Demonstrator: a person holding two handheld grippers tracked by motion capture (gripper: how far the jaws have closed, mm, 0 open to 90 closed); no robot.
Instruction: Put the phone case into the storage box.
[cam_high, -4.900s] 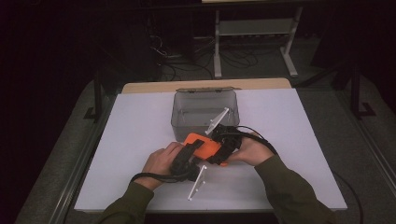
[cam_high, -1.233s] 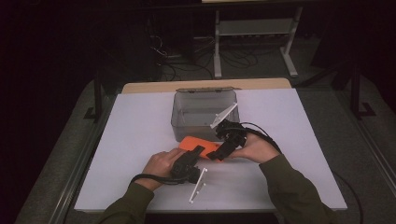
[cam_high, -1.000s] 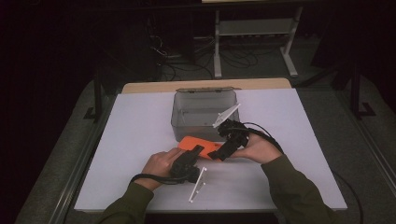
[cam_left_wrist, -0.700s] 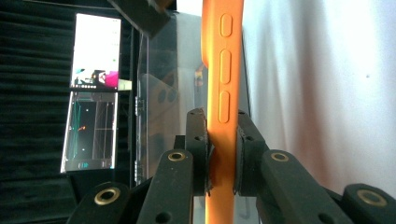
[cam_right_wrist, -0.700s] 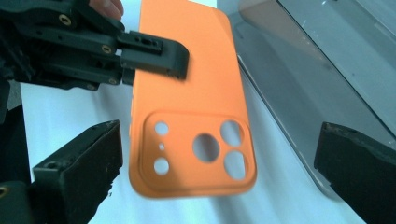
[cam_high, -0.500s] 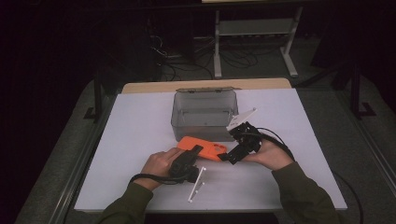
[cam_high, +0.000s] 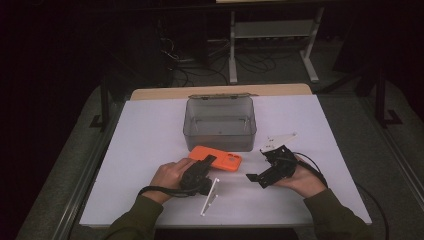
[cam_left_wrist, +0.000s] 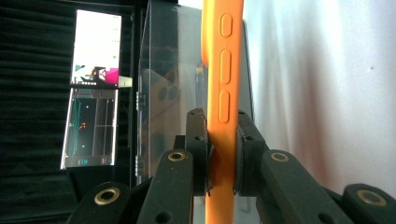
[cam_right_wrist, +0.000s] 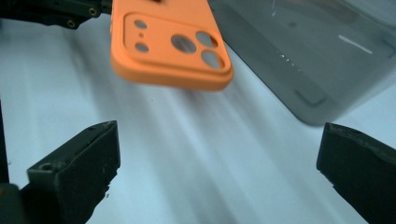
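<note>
Left gripper (cam_high: 206, 165) clamping orange case (cam_high: 216, 158) by one end, holding it just off table (cam_high: 150, 135) in front of grey bin (cam_high: 220, 122). Right gripper (cam_right_wrist: 219, 175) standing wide apart, gripping nothing, case ahead of it. Bin (cam_right_wrist: 308, 51) lying empty. Judging: case picked up; placing into bin remaining.
</note>
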